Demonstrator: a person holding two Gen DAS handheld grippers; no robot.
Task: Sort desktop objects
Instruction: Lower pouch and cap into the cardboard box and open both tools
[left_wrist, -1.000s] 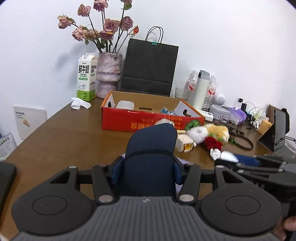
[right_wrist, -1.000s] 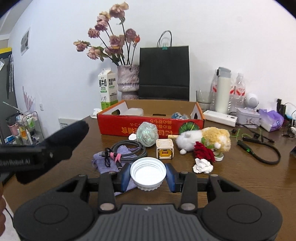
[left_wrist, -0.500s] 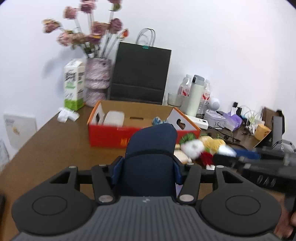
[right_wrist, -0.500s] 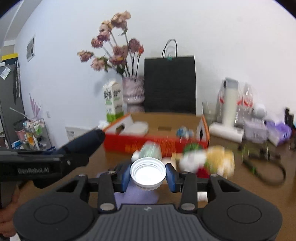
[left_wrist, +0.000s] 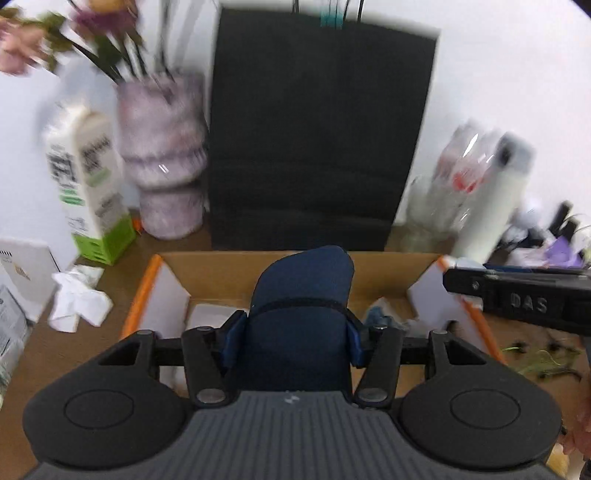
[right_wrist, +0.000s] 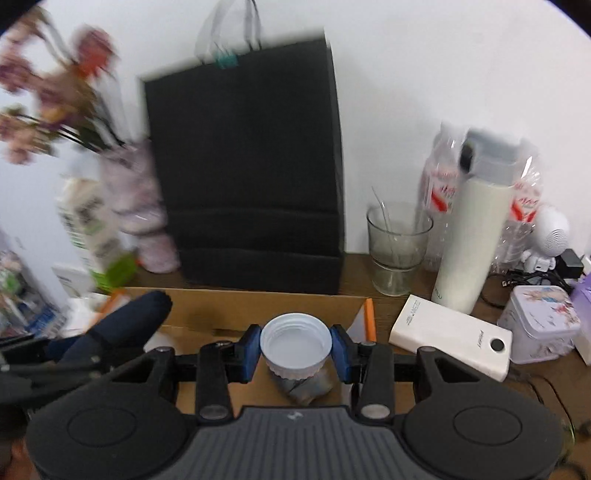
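**Both claws carried items over the open cardboard box**

The left claw (left_wrist: 291, 328) was clenched on a dark blue pouch-like case (left_wrist: 301, 306), held upright between its blue pads. Directly ahead of and below it lay the cardboard box (left_wrist: 229, 269) with orange edges, and inside the box, just left of the claw, sat a white container (left_wrist: 207, 314). Something bluish lay inside to the claw's right, too blurred to name.

The right claw (right_wrist: 295, 349) was clenched on a white plastic lid (right_wrist: 295, 341), its open side facing the camera. It hovered over the near right part of the same box. Beyond the box stood a black paper bag (right_wrist: 251, 166). To the right of this claw, on the bench (right_wrist: 354, 266), were a glass cup (right_wrist: 397, 247), a white tumbler (right_wrist: 474, 236) and a white power bank (right_wrist: 450, 338).

Judging by this, sorting was partway done: some things were already boxed, and both held items were not yet released.
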